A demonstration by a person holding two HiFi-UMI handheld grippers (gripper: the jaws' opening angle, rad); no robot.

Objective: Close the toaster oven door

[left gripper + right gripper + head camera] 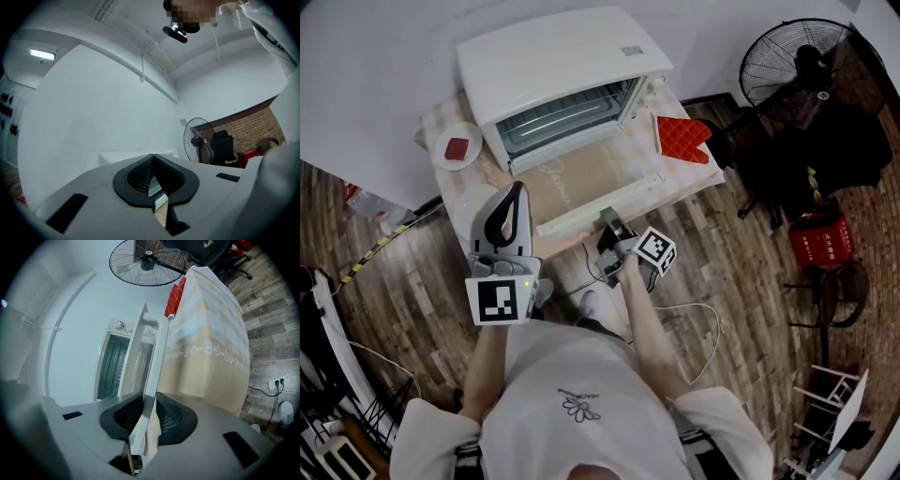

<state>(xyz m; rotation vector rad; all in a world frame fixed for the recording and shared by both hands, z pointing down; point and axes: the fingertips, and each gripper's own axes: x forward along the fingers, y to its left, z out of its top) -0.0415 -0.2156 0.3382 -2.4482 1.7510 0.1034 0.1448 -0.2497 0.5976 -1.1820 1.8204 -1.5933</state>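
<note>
While the toaster oven (562, 70) sat on the table (680, 183) near the top middle of the picture, its door (581, 183) lay flat and wide open. My right tongs (609, 225) were squeezed tight on the door handle (152, 362). My left tongs (511, 211), at the left, were pinched together on nothing. If I lifted too fast, the handle might slip out and the door could drop back down.
</note>
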